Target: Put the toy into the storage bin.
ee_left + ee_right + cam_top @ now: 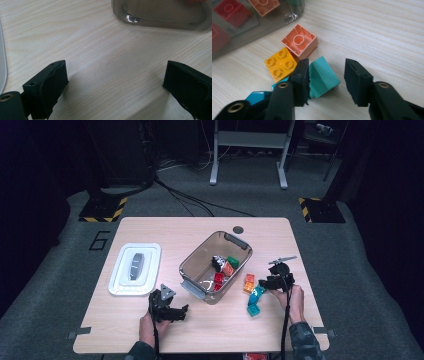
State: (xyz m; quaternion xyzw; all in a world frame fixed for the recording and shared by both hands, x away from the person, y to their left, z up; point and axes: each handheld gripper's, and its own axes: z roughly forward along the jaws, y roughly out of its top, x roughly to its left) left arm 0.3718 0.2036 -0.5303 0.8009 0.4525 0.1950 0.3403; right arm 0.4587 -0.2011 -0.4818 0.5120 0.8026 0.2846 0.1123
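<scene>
A small pile of toy bricks lies right of the clear grey bin. In the right gripper view a teal brick lies tilted between my right gripper's jaws. The left pad touches it and a gap remains at the right pad. A yellow-orange brick and an upturned peach brick lie just beyond, and a darker teal brick sits under the left jaw. My right gripper is low over the pile. My left gripper rests open near the front edge, with bare table between its jaws.
The bin holds red, orange and green bricks. Its near corner is just ahead of the left gripper. A white lid lies at the table's left. A hole sits in the tabletop's far edge.
</scene>
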